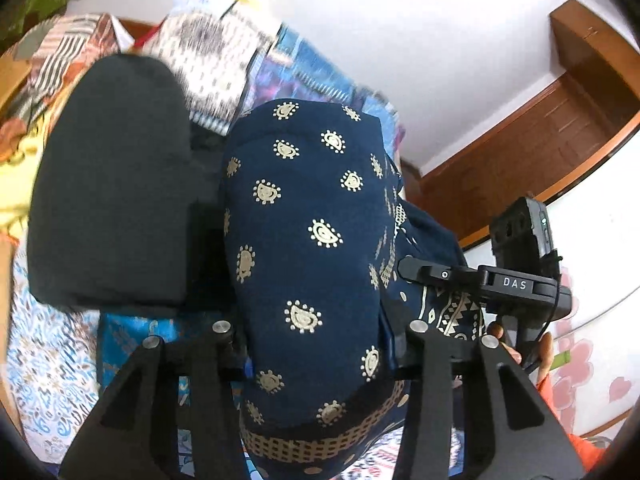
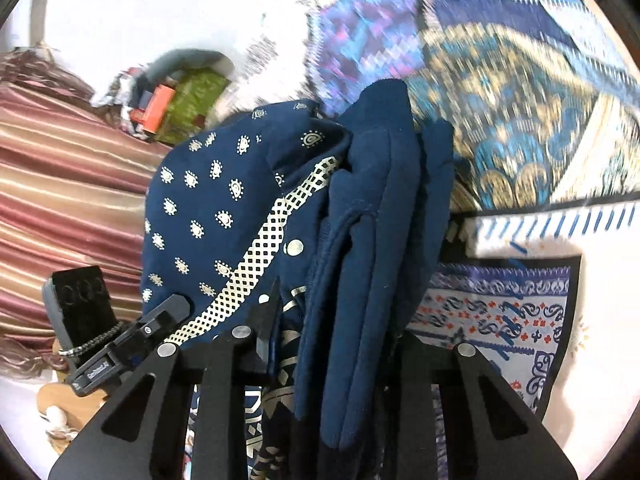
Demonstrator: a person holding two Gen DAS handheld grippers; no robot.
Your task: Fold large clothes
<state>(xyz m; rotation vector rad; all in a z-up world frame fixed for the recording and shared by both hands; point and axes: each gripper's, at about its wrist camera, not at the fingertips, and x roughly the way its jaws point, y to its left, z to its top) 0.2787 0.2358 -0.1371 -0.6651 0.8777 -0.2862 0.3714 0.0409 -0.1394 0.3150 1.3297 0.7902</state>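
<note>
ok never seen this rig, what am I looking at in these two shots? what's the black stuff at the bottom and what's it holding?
No robot here: a person carries a two-finger tool in each hand, each with a fisheye camera looking along its fingers. The black struts at the bottom of each picture are the tool's own frame.

Left wrist view: the left tool has its padded finger against a navy garment with gold paisley print. The right tool's body shows at the right edge.

Right wrist view: the right tool grips the same garment, bunched in several layers. Behind lie patterned fabrics and a striped maroon cloth.

Both tools seem to hold the garment lifted.
</note>
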